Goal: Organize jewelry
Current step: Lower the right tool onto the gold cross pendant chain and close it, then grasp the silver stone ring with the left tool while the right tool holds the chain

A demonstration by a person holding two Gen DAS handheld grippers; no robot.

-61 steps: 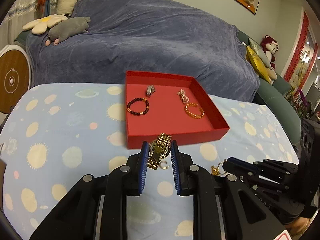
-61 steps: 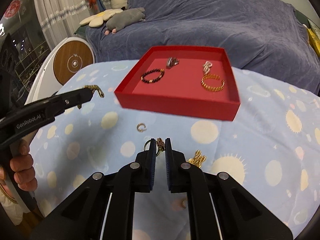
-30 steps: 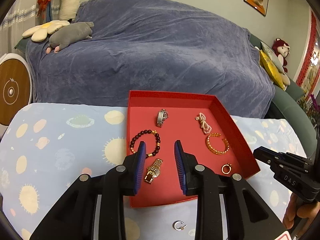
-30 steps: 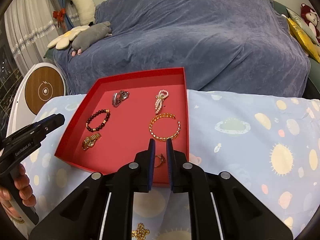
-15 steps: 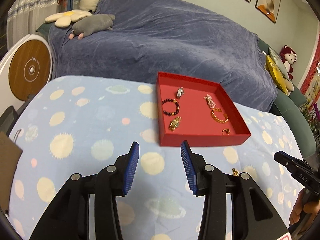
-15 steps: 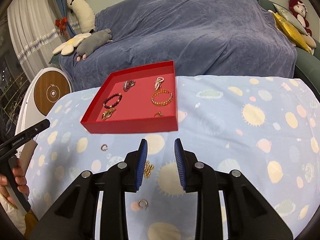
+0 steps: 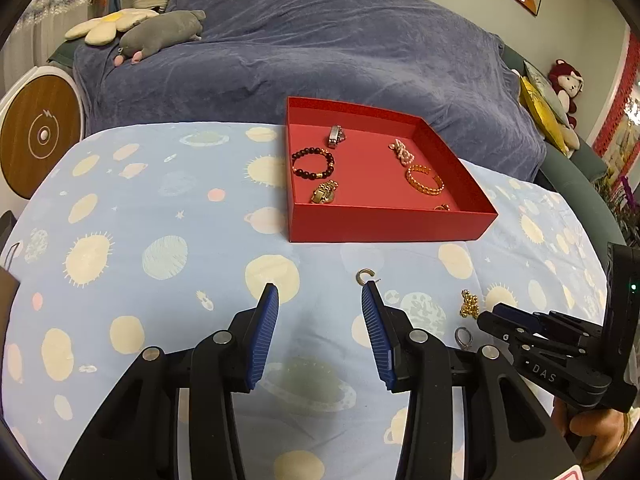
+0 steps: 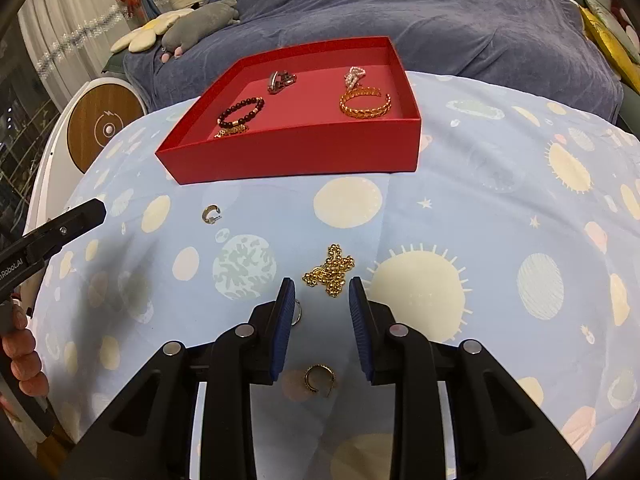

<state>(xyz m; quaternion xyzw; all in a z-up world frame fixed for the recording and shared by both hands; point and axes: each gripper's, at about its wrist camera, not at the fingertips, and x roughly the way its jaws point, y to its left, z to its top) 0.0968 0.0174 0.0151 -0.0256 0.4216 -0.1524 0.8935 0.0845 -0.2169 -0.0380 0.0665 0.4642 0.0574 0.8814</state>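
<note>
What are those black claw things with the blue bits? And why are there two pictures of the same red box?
They are two grabbing tools, one in each of a person's hands, and each carries its own camera. One picture looks along the left gripper, the other along the right gripper. Both are open and hold nothing.

The red tray sits on a blue cloth with suns and planets. Inside lie a dark bead bracelet, a gold watch, a gold bangle and other small pieces.

On the cloth are a gold chain, a silver hoop earring, and a gold ring.
</note>
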